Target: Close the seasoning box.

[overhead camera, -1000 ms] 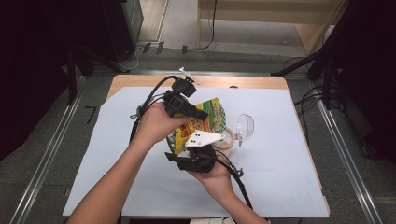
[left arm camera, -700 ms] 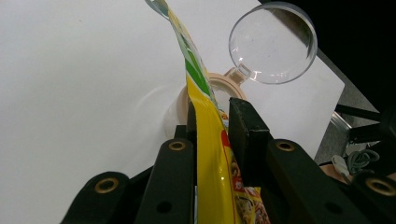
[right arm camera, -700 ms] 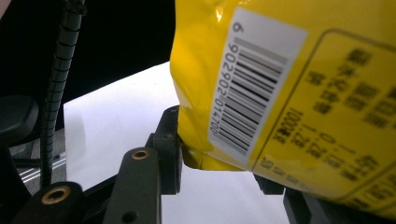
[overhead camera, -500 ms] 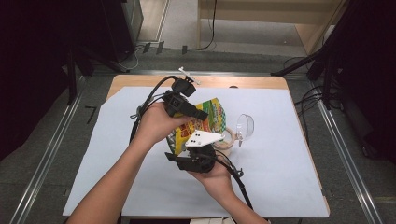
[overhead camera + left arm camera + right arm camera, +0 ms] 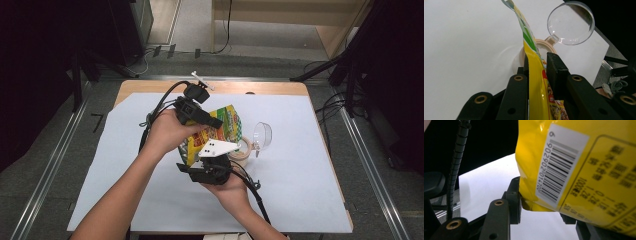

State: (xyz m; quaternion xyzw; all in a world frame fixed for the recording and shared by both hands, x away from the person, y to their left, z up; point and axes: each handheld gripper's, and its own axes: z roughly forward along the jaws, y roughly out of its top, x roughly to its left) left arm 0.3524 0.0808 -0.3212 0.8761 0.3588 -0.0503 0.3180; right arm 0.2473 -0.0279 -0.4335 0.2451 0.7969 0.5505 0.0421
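Observation:
A yellow snack bag with green and red print is held up over the white sheet. My left gripper comes at it from the far left, and in the left gripper view the bag's thin edge is pinched between the black jaws of this gripper. My right gripper, topped by a white three-cornered plate, sits under the bag's near side. In the right gripper view the bag's lower corner with the barcode label fills the gap of this gripper; the left pad touches it, the other jaw is mostly hidden.
A tape roll lies on the white sheet just right of the bag, with a clear round lens-like piece standing against it, also seen as the lens. Black cables trail from both grippers. The wooden table edge runs along the back.

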